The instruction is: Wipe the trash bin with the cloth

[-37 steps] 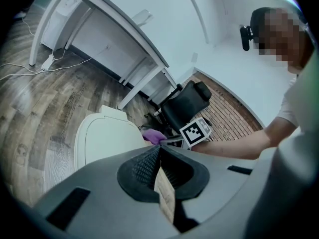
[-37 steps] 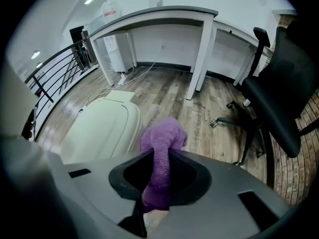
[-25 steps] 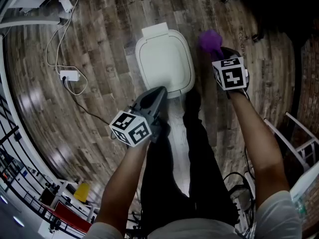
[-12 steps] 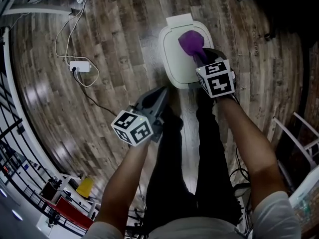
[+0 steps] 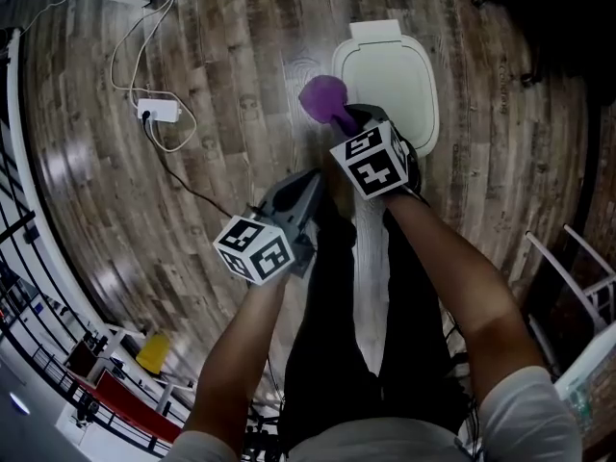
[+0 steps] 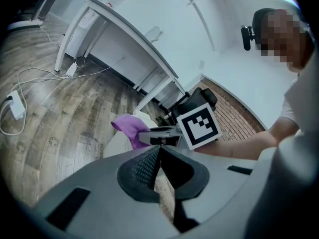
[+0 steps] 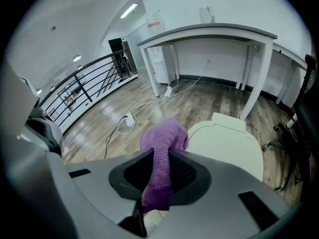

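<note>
On the wooden floor [image 5: 221, 85] stands the white trash bin [image 5: 399, 75], lid down. The right claw [image 5: 344, 119] pinches the purple cloth [image 5: 322, 99] beside the bin's left rim. The left claw [image 5: 306, 183] hangs lower, pressed together and empty.

A purple cloth [image 7: 164, 139] is pinched between the closed jaws of the right gripper [image 7: 159, 180], its bunched end seen at the left edge of the cream trash bin [image 7: 232, 148].
</note>
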Demonstrator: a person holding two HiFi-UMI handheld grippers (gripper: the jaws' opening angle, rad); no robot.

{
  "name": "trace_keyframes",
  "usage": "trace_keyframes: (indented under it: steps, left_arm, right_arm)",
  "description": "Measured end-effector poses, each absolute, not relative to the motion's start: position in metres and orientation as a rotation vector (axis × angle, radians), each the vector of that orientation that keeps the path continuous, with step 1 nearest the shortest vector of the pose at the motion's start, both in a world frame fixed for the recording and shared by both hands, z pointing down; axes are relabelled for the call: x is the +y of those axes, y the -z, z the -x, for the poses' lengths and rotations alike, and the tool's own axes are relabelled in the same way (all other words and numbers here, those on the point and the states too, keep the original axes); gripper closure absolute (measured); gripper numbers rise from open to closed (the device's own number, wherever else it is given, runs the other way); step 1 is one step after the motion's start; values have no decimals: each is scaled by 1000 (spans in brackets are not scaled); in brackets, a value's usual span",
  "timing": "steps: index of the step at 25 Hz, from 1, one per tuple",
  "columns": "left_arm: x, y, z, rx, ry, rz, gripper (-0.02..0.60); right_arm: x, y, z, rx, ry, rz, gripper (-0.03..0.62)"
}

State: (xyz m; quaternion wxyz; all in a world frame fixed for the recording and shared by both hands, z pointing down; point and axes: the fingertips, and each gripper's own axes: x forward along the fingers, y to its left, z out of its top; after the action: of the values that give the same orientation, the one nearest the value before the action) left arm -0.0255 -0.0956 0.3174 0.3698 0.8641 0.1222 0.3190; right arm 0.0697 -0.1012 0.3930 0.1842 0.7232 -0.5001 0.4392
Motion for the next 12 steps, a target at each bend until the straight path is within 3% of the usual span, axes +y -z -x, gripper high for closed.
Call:
trace_keyframes:
  steps: [12]
  left_arm:
    - [-75, -323, 19, 352, -832, -2199, 577]
  right_arm:
    - [-59, -413, -82, -1333, -1263, -2018, 515]
